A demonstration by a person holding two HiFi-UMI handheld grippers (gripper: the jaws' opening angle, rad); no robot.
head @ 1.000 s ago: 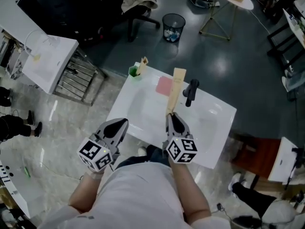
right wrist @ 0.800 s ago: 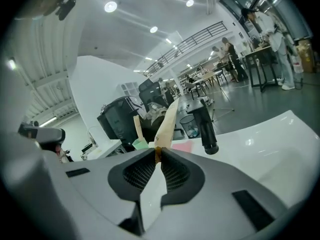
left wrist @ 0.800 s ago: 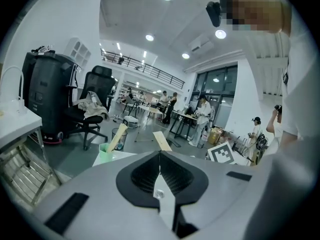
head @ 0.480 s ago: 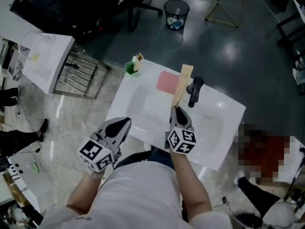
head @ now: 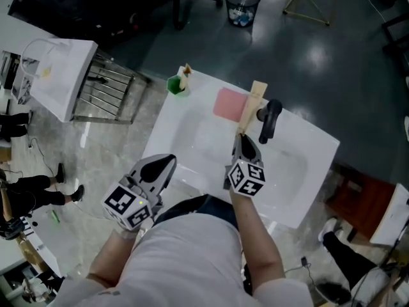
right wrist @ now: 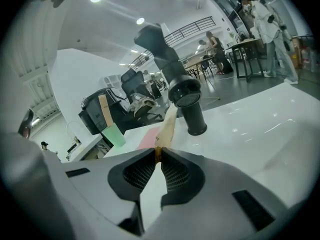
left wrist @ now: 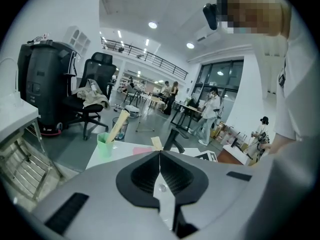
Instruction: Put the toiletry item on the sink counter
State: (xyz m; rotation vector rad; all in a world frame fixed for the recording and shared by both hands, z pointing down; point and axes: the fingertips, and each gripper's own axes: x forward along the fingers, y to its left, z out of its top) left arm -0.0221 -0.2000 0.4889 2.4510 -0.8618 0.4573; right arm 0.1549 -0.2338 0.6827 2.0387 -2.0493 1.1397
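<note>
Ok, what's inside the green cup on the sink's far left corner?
One tan stick leans out over the rim of the green cup. Its lower end and the cup's bottom are covered by the cup wall.

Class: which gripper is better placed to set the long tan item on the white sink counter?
Right. The right gripper is shut on the long tan item, over the white sink counter beside the black faucet. The left gripper is shut and empty.
</note>
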